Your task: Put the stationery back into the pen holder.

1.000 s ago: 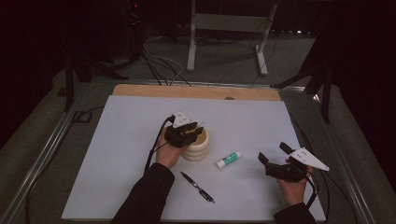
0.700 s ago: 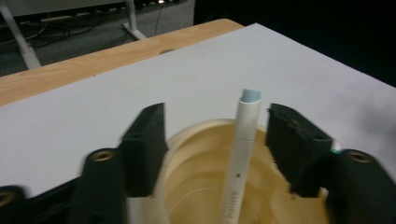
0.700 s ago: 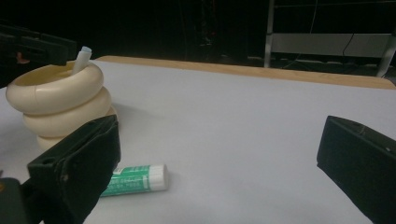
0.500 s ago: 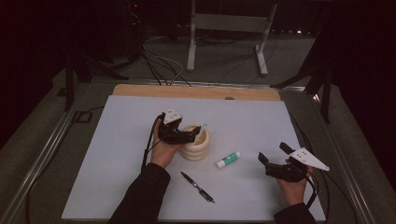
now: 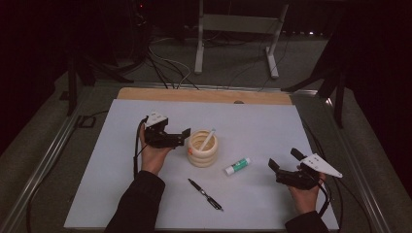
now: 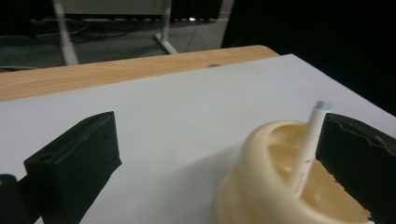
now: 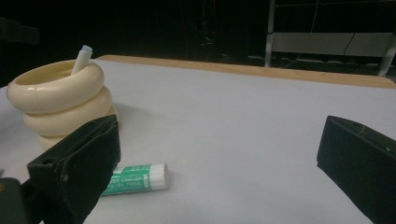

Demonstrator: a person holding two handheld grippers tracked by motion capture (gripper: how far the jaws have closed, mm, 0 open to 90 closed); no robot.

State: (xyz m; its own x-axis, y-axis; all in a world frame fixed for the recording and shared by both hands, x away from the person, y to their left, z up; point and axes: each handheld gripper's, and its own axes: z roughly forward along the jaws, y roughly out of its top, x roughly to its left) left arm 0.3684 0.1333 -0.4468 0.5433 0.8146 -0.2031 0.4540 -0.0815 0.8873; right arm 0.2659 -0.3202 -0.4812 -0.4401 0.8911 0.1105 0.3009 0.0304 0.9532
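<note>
Left gripper (image 5: 185,137) just left of the cream ringed pen holder (image 5: 202,149), near the middle of the white table sheet (image 5: 252,121); its jaws have just been opening and now stand wide, nothing between them; in the left gripper view the holder's rim sits beside the right-hand jaw. White pen (image 5: 207,139) leans inside the holder, tip above the rim. Right gripper (image 5: 284,167) near the sheet's front right corner, jaws apart, empty. Green glue stick (image 5: 237,166) lies between holder and right gripper; black pen (image 5: 205,194) lies toward the front edge.
</note>
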